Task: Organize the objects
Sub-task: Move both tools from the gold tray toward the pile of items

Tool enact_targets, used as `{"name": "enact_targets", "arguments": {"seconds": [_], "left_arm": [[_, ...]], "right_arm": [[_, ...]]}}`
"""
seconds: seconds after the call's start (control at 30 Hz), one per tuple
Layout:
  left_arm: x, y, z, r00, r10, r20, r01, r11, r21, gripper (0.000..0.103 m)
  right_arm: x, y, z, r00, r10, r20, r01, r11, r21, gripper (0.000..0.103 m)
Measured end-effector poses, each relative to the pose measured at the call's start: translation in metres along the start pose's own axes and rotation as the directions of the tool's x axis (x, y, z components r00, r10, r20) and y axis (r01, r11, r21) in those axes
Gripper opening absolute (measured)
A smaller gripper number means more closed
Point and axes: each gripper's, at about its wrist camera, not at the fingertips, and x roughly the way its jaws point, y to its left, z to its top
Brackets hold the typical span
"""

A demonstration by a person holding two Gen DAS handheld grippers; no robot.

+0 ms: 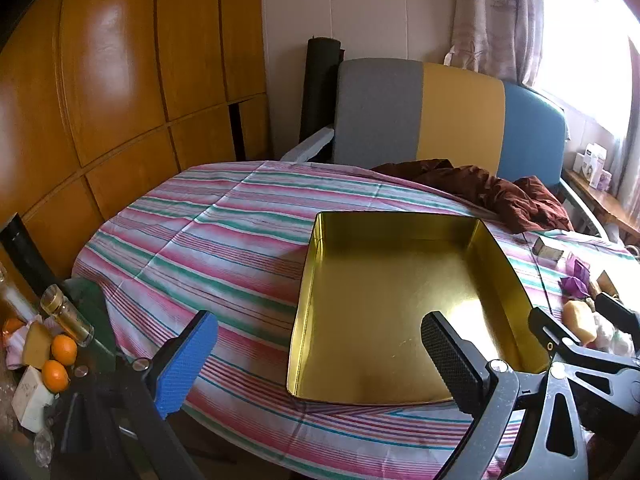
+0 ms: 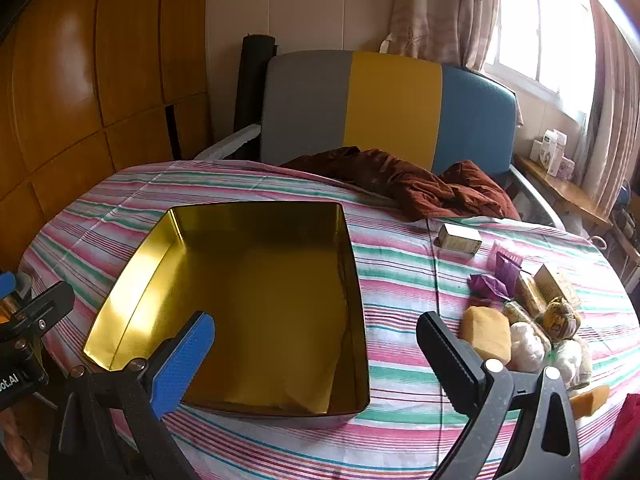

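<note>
Empty gold tin (image 2: 256, 304) sits mid-table, nothing packed yet, both grippers spread wide and holding nothing.

You're at the start: the tin is a shallow rectangular metal box, glossy gold inside, rounded corners, open top, resting on the striped pink-green cloth over the table (image 2: 400, 264). Just right of it lies the pile to sort: a waxy yellow soap block (image 2: 486, 334), white fluffy balls (image 2: 526, 346), crumpled purple wrappers (image 2: 494, 280), a small cardboard box (image 2: 458, 238) farther back. Your right gripper (image 2: 316, 356) hovers over the tin's near edge, left gripper (image 1: 320, 360) likewise. Next you likely swing right, straddle the soap block, and close gently, since it looks slick.
</note>
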Motion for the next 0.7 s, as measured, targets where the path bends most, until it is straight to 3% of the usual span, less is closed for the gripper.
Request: {"name": "enact_targets", "arguments": {"seconds": [0.47,0.7], "left_arm": [[0.009,-0.012,-0.001,0.999,-0.041,-0.029,0.043,0.997,0.059,0.103],[0.011,-0.021,-0.003,0.99,-0.14,-0.031,0.142,0.986,0.089,0.103]], "right_arm": [[-0.002,-0.008,0.003,1.0,-0.026,0.017,0.026,1.0,-0.008,0.103],[0.003,-0.018,0.001,1.0,-0.025,0.006,0.025,1.0,0.008,0.103]]}}
